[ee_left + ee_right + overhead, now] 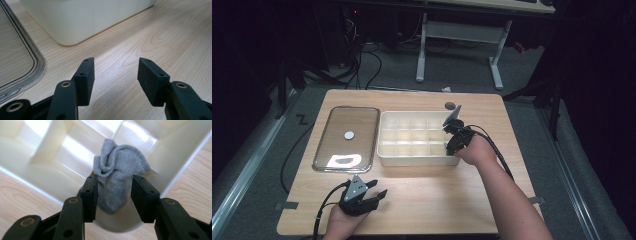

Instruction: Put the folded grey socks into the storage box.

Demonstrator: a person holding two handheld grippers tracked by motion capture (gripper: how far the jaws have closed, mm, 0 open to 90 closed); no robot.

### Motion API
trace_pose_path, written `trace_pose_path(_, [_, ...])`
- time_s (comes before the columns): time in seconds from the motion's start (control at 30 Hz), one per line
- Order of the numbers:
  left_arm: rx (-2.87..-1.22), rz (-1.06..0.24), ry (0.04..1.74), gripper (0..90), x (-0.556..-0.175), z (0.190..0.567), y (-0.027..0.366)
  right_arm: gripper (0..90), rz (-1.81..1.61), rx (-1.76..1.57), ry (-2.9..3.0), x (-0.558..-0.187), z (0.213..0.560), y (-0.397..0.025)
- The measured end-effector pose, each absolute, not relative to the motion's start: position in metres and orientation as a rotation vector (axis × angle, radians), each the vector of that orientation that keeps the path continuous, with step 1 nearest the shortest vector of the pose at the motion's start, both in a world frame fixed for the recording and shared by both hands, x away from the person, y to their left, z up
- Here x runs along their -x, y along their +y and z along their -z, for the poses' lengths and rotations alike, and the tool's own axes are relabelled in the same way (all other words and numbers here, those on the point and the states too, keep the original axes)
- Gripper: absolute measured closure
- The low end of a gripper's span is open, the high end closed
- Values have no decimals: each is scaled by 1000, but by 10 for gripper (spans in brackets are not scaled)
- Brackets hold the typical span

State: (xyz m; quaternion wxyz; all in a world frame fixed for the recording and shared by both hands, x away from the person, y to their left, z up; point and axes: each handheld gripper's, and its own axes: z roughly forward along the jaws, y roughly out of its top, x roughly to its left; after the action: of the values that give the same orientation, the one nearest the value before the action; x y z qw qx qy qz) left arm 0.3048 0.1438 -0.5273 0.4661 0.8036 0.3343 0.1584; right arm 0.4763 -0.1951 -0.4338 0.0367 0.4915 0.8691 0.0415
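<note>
Right hand-held gripper: jaws around grey sock, whether clamped cannot be told.
Sock: in divided tray, corner compartment at 4 o'clock.
Left hand-held gripper: jaws apart, over bare worktop at 7 o'clock.

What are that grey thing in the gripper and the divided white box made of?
The grey sock looks like soft knitted fabric: fine ribbing and limp folds show. The divided box seems to be glossy cream plastic, with bright highlights on its smooth walls. The right gripper has its jaws around the sock over a corner compartment.
</note>
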Motion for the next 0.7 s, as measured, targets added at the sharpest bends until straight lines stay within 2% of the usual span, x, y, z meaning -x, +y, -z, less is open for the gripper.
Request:
trace_pose_path(0.1, [-1971, -390, 820, 483, -305, 527, 144, 610, -194, -1512, 2660, -475, 421, -197])
trace_pose_path(0.13, [-1976, -390, 818, 483, -305, 527, 144, 645, -205, -1503, 2657, -474, 416, -197])
trace_pose_path(0.17, [-1976, -390, 818, 483, -305, 527, 144, 729, -209, -1492, 2667, -473, 413, -197])
trace_pose_path(0.23, [-1977, -390, 817, 483, -304, 527, 143, 840, -202, -1474, 2684, -472, 411, -197])
trace_pose_path(0.3, [-1975, -390, 817, 483, -304, 527, 143, 900, -169, -1468, 2690, -471, 413, -197])
trace_pose_path(0.57, [-1974, -391, 819, 482, -305, 528, 144, 900, -67, -1567, 2697, -473, 453, -198])
trace_pose_path(0.7, [-1974, -390, 821, 482, -305, 528, 145, 900, -58, -1557, 2704, -475, 459, -196])
